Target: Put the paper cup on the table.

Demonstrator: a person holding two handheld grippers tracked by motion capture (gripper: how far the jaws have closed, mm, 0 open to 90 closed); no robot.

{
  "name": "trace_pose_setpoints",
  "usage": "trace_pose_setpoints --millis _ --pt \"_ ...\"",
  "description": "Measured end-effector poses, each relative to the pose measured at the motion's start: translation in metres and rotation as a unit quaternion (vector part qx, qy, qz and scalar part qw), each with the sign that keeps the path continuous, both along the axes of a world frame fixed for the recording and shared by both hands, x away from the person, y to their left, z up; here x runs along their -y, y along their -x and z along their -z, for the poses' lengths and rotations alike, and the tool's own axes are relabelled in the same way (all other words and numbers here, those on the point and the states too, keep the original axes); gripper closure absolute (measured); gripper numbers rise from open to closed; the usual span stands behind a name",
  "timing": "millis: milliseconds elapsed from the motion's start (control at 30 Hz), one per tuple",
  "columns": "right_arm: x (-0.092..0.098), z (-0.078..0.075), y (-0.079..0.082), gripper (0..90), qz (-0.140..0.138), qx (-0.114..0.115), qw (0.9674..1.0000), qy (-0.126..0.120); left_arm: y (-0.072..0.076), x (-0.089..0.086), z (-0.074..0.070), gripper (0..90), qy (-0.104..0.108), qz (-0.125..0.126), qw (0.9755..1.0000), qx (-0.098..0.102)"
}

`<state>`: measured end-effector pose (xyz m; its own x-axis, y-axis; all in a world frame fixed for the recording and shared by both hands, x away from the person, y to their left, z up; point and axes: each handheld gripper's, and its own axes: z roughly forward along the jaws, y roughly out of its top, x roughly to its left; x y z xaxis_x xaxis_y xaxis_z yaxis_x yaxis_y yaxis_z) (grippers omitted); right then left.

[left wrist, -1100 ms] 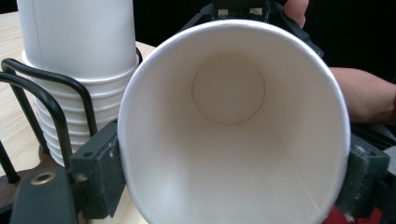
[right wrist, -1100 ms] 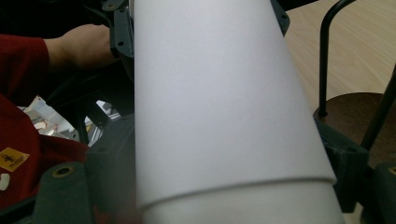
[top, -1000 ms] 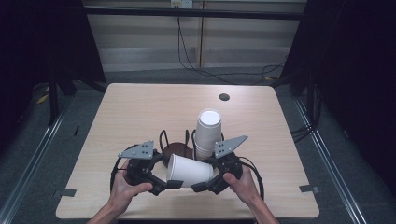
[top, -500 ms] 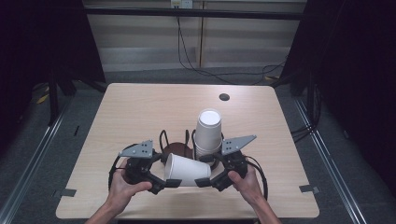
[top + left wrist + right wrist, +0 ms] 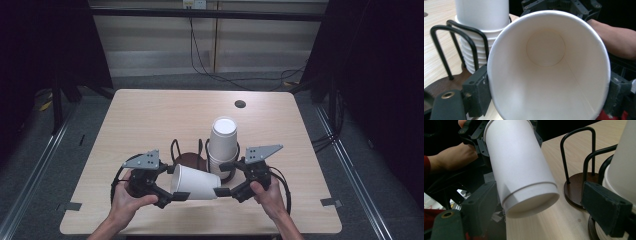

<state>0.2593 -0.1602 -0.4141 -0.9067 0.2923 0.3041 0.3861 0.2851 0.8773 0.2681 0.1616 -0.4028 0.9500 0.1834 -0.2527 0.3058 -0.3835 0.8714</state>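
Nothing moved since earlier | left hand-held gripper [image 5: 170,192] clamped cup [image 5: 195,182] rim, near front tabletop [image 5: 150,115] edge | right hand-held gripper [image 5: 223,180] gaped around base

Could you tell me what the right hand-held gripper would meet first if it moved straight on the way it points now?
Most likely the base of the paper cup, lying sideways between the right hand-held gripper's open jaws; depth is hard to judge.

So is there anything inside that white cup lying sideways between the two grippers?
The cup looks empty: the left gripper view shows bare white walls and its round bottom. The lowest stretch of wall near the rim is cut off by the frame.
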Motion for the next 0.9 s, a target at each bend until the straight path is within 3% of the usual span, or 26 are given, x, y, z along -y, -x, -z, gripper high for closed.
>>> trace_pose_setpoints --millis 667,900 --pt "0.005 0.004 -0.001 14.2 0.034 -0.003 0.9994 0.008 -0.004 -0.03 -0.001 14.8 -0.042 -0.036 0.9985 -0.006" --pt "0.006 0.004 0.0 14.3 0.049 0.001 0.9987 0.017 -0.008 -0.047 -0.002 14.6 -0.059 -0.06 0.9964 -0.01"
